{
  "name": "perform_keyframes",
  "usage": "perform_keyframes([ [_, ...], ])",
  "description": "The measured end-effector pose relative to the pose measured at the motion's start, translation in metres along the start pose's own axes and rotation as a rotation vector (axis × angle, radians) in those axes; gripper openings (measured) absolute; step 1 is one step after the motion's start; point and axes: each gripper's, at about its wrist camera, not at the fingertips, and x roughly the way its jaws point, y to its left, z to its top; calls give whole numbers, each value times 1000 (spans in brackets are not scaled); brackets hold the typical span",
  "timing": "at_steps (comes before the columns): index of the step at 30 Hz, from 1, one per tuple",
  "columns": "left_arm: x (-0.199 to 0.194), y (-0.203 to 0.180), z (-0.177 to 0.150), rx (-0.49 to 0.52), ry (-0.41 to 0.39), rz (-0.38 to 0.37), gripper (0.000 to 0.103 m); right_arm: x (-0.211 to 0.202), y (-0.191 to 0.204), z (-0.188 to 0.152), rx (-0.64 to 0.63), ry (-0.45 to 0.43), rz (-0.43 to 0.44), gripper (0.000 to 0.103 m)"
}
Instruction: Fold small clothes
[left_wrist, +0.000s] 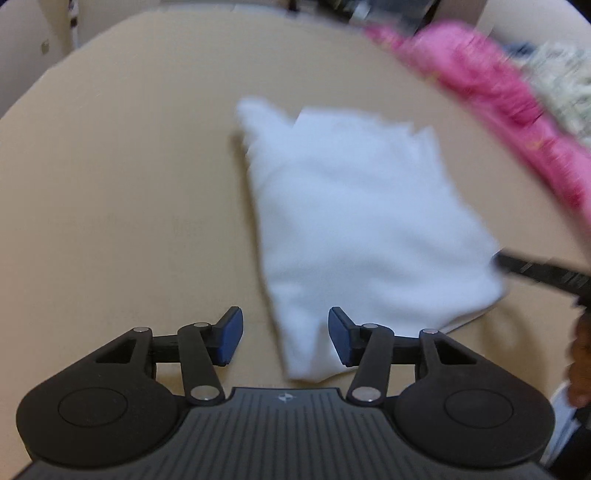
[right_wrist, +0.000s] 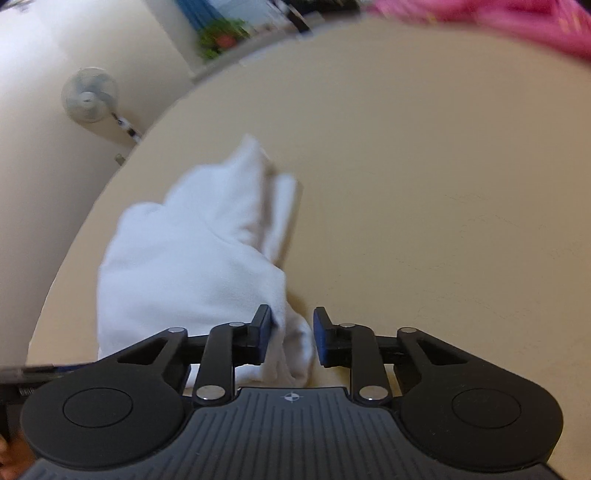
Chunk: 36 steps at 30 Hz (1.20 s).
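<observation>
White garment (left_wrist: 362, 221) lies folded mid-frame on beige bench (left_wrist: 129, 184). Left gripper (left_wrist: 286, 338) jaws wide, holding nothing. Right gripper (right_wrist: 291, 341) narrow, garment corner between its jaws, right pad clear of cloth. Pink cloth (left_wrist: 498, 96) upper right.

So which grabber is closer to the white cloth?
Right. The right gripper has a corner of the white cloth between its fingers. The left gripper sits open at the cloth's near edge.

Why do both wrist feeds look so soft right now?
Left wrist view: motion blur smears the white garment and the pink clothes, while the tongs stay sharp. Right wrist view: same smear on the cloth; fisheye bends the table edge. Lighting is even, no glare.
</observation>
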Motion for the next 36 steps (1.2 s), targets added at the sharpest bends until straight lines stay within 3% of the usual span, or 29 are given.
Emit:
perform_keyframes([
  [2,12,-6,-10,87,76,72,61,12,2,-6,-54,91,-14,26],
  [3,12,-8,-18,121,75,111,70,21,-1,-9,-62,168,-75,33],
  [4,6,-12,-20,139,58,142,71,19,-4,-10,-40,167,-86,36],
  [6,-16,-21,-18,156,19,161,72,1,0,-4,2,130,-128,38],
  [9,-64,-28,-22,127,-111,211,90,-42,21,-1,-109,20,-197,44],
  [13,-115,-52,-36,118,-203,263,96,-105,46,-10,-253,-106,-177,66],
  [15,-135,-68,-46,117,-235,294,96,-133,56,-20,-304,-167,-184,83],
  [20,-176,-85,-72,50,-279,320,97,-181,65,-54,-340,-275,-165,92],
  [22,-192,-87,-84,38,-294,325,103,-185,65,-68,-322,-293,-168,94],
  [25,-191,-91,-101,38,-336,351,103,-174,68,-74,-259,-238,-192,94],
  [27,-179,-88,-111,21,-318,336,103,-173,75,-78,-256,-251,-181,94],
  [30,-154,-90,-107,7,-258,333,103,-162,86,-82,-309,-238,-194,94],
  [36,-124,-105,-95,39,-292,289,103,-137,88,-82,-334,-184,-215,94],
])
